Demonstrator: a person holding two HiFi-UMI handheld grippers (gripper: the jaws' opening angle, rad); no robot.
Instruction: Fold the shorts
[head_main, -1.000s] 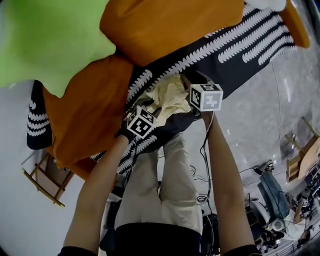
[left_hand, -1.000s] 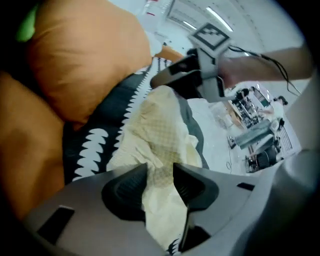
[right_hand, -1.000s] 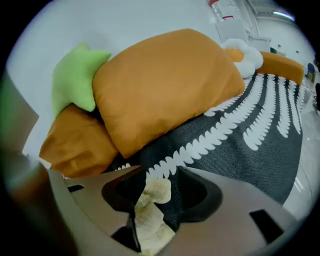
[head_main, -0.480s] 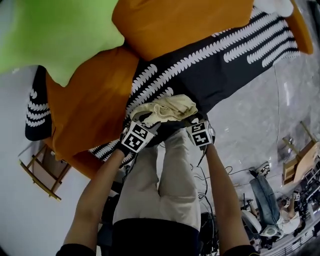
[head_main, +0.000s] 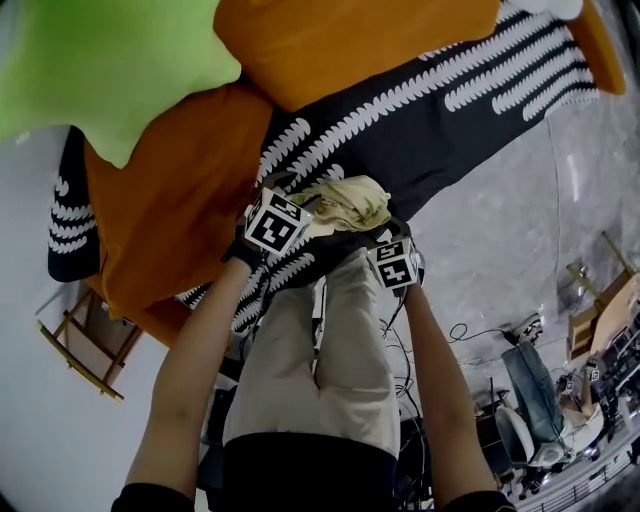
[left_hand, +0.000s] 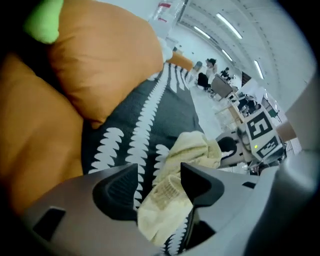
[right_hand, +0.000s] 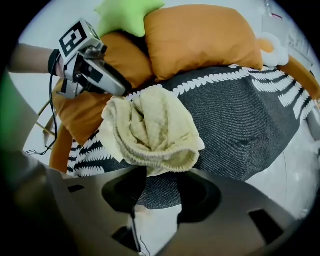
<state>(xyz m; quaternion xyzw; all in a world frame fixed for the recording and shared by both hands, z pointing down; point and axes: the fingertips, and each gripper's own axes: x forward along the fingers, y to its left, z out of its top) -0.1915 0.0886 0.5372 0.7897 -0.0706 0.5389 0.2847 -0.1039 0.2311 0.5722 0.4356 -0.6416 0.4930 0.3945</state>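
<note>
Behind the shorts (head_main: 350, 203), orange cushions (head_main: 340, 40) crowd the patterned blanket (head_main: 450, 120).

No legible text, labels, brands or numbers anywhere.

My left claw (head_main: 292, 205) sits at the left edge of the crumpled cream shorts (head_main: 350, 203) — jaws just opening, cloth between them — and my right claw (head_main: 391, 242) sits just below their right side. The shorts lie on a dark, white-patterned blanket (head_main: 450, 120) beside orange cushions (head_main: 180, 200).
</note>
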